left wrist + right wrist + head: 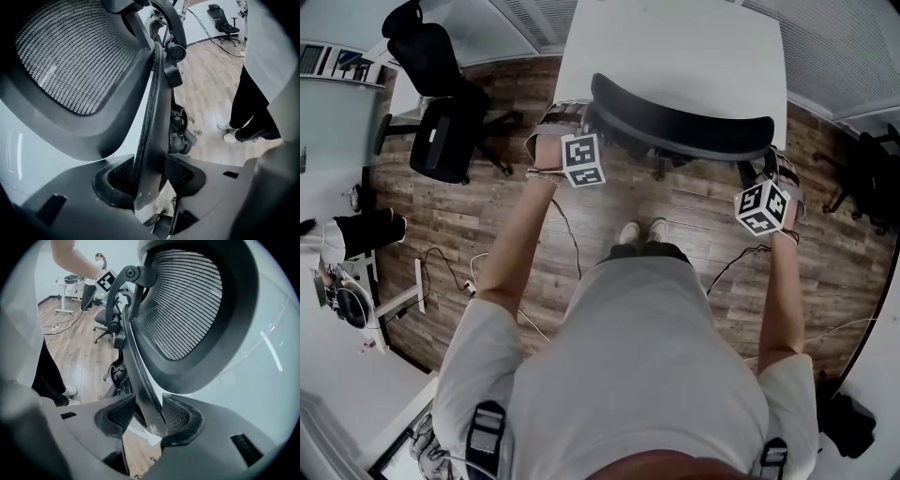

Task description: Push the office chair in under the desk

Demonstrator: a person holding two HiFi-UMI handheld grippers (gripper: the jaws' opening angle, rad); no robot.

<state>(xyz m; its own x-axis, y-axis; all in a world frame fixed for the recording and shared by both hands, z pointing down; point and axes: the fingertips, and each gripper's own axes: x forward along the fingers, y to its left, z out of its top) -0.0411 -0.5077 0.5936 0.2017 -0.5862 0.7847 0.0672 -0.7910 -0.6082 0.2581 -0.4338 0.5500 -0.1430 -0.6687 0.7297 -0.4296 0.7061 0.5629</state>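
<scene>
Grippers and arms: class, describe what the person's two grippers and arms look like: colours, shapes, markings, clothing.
The left gripper and right gripper are dark grey moulded plastic; their broad fingers end in black cross-hatched pads. Each carries a white cube with black square markers: left cube, right cube. Short light grey T-shirt sleeves cover the upper arms.

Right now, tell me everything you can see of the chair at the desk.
The chair is black, with mesh stretched in a thick plastic frame and a mesh headrest on a hinged bracket. It stands upright on the wood floor, its back towards the person and its seat hidden under the white desk. The left gripper has the back's left edge between its jaws, seemingly loose. The right gripper looks clamped on the right edge.
</scene>
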